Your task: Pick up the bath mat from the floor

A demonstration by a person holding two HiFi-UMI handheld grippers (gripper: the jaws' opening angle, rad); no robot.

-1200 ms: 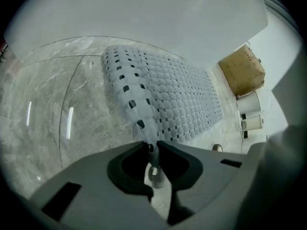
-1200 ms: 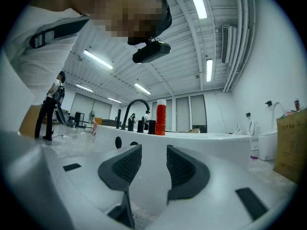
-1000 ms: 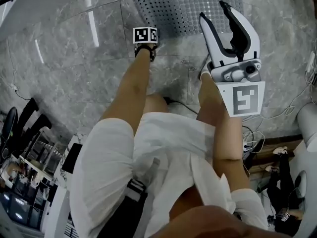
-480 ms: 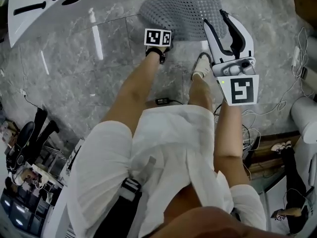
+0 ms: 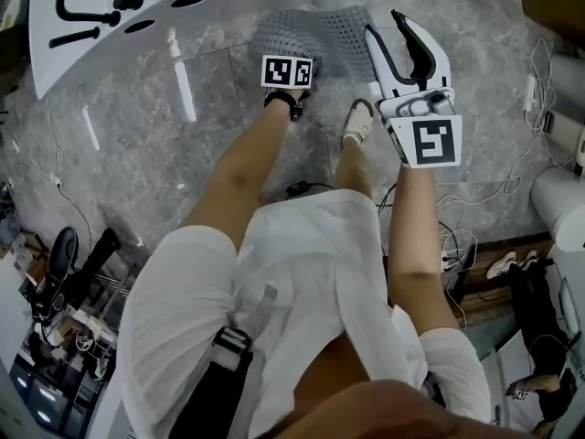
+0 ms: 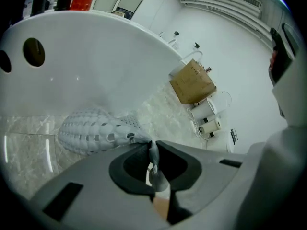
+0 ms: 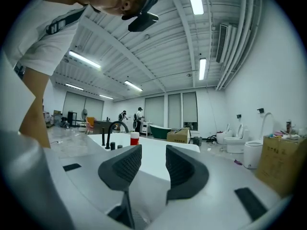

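Grey marble floor (image 5: 137,154) runs up to a white bathtub (image 5: 101,35) with a black faucet (image 7: 112,128) and a red-capped bottle (image 7: 134,139) on its rim. The only print in sight is the black-and-white square pattern on the left marker cube (image 5: 288,71) and on the right marker cube (image 5: 425,142); neither carries letters.

The bath mat (image 5: 320,30), grey and full of holes, sits on the floor just beside the bathtub. The left gripper (image 6: 153,146) has its jaws nearly together, pinching the mat's near edge, so that the mat bulges away from the jaws toward the tub wall. Whether the far part is off the floor cannot be told. The right gripper (image 7: 153,150) hangs near the mat on the side away from the bathtub, jaws wide apart with nothing between them. A cardboard box (image 6: 192,83) stands beyond the tub's end.

A second ago the mat lay spread flat and wide. Now it is gathered into a narrower bunch, and more of the bathtub shows in the head view. The right gripper's jaws are as wide as before.
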